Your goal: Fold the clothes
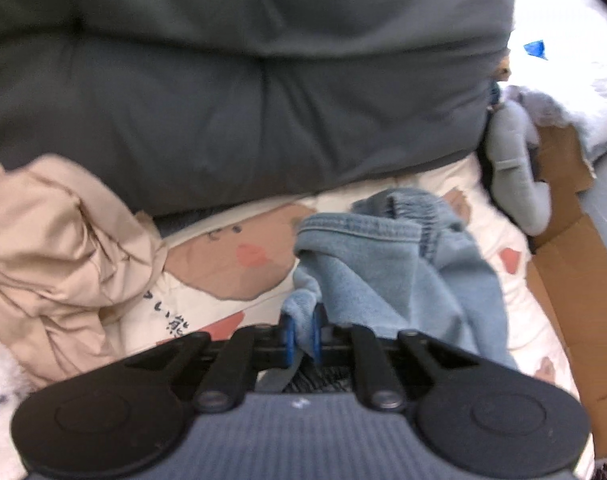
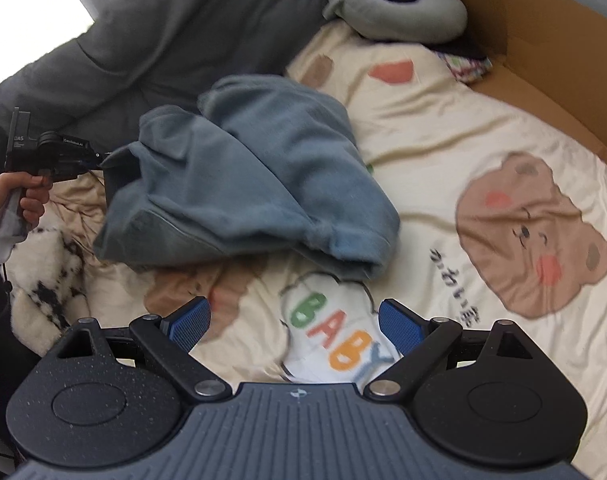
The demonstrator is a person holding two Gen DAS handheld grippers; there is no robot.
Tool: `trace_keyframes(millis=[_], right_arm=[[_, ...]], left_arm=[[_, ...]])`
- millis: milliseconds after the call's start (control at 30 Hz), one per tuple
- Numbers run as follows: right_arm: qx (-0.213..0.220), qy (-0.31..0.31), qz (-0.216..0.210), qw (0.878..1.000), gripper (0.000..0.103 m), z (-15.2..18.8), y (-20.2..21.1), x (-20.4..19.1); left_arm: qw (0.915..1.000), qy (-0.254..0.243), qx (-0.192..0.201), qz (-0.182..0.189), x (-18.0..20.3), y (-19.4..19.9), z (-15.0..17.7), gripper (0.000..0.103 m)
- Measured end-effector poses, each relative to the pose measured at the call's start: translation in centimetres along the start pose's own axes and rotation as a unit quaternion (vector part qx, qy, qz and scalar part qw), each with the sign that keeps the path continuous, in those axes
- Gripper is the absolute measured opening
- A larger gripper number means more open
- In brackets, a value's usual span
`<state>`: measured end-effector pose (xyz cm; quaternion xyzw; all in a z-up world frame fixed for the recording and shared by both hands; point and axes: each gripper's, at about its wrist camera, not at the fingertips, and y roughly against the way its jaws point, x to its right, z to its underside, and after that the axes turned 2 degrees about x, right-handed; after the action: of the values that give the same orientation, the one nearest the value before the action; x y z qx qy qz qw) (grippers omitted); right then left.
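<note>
Your left tool pinches an edge of the blue garment between narrow blue pads. Your right tool hovers spread wide, holding nothing, above the bear-print bedsheet. The garment lies bunched mid-bed. Beside it sits a beige garment, probably unfolded. Farther back: a grey duvet, then a cardboard box.
</note>
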<state>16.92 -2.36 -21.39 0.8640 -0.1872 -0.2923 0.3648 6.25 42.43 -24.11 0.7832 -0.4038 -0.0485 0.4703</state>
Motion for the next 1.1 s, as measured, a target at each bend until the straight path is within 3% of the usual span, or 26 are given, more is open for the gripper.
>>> trace_keyframes(millis=[367,567,767,867,1100], right_arm=[[0.017,0.022,-0.019,0.999,0.094,-0.6,1.4,-1.8],[0.02,0.026,-0.038,0.999,0.094,-0.6,1.7,-2.6],[0.032,0.032,-0.059,0.997,0.094,-0.4,2.3,-3.7],[0.04,0.03,-0.065,0.997,0.094,-0.4,2.8,-3.8],[0.064,0.01,-0.08,0.995,0.094,-0.6,3.9,-3.3]], left_arm=[[0.998,-0.022,0.059,-0.005,2.7,6.9,-4.1,0.007],[0.9982,-0.047,0.036,0.007,6.5,9.2,-3.4,0.007],[0.9962,-0.07,0.028,0.045,10.9,12.2,-2.4,0.008],[0.996,-0.056,0.016,0.068,12.6,13.0,-1.5,0.007],[0.9908,-0.029,-0.057,0.119,17.0,10.6,3.5,0.007]])
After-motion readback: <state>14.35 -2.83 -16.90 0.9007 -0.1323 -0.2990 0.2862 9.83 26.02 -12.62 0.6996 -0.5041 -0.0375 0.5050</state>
